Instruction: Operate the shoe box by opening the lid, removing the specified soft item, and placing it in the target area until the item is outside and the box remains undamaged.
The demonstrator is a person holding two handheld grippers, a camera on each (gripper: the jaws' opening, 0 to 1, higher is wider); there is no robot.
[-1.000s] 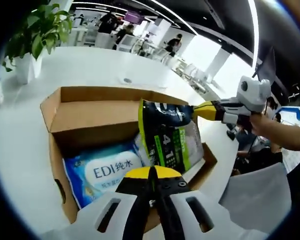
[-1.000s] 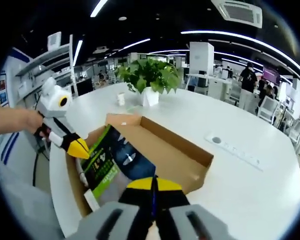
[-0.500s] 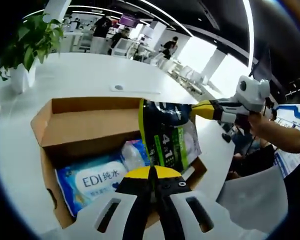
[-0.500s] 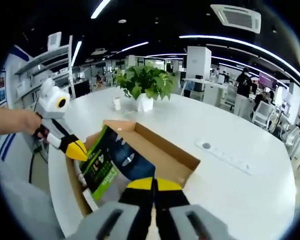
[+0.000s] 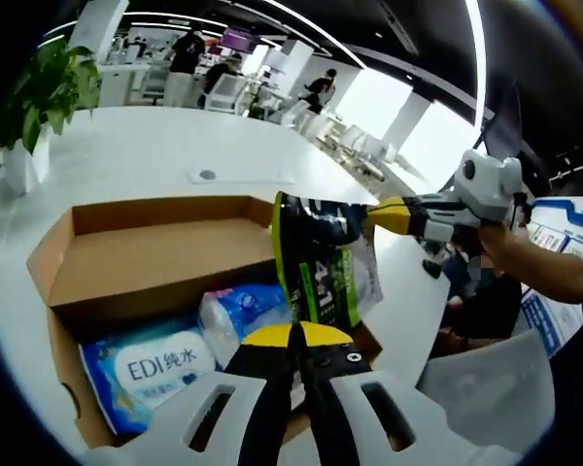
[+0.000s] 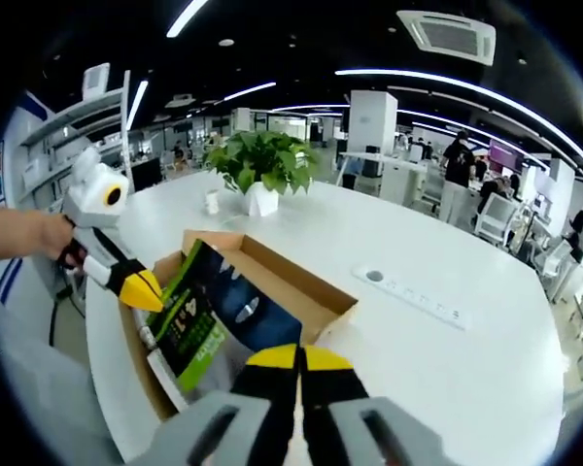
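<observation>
Presently at the jaws: left gripper (image 5: 293, 338) and right gripper (image 6: 296, 355), both with yellow tips pressed together and no gap between them.
Item held: soft dark-and-green pouch (image 5: 321, 262), pinched by both grippers at opposite edges (each view has the other gripper's tip meeting the pouch at its far edge).
Pouch position: upright, lifted above the open shoe box (image 5: 146, 257), its lower end level with the box's rim or just inside it.
Key relation: the pouch's long axis runs up and away from the left jaws towards the right gripper, so the two share it end to end, neither one nearer; judged, it must rise clear of the rim before moving sideways.
Box contents: blue-and-white wipes pack (image 5: 151, 364) lying flat, with a smaller clear-wrapped pack (image 5: 238, 311) just beside it, under the pouch.
Box state: lid off or folded back, cardboard walls standing, no tear visible.
Support: white bench (image 5: 136, 146), bare surface around the box on all sides (likely target area, unmarked).
Further off: potted plant (image 6: 257, 170) and a socket strip (image 6: 408, 291) on the bench.
Farthest: office floor with people standing.
</observation>
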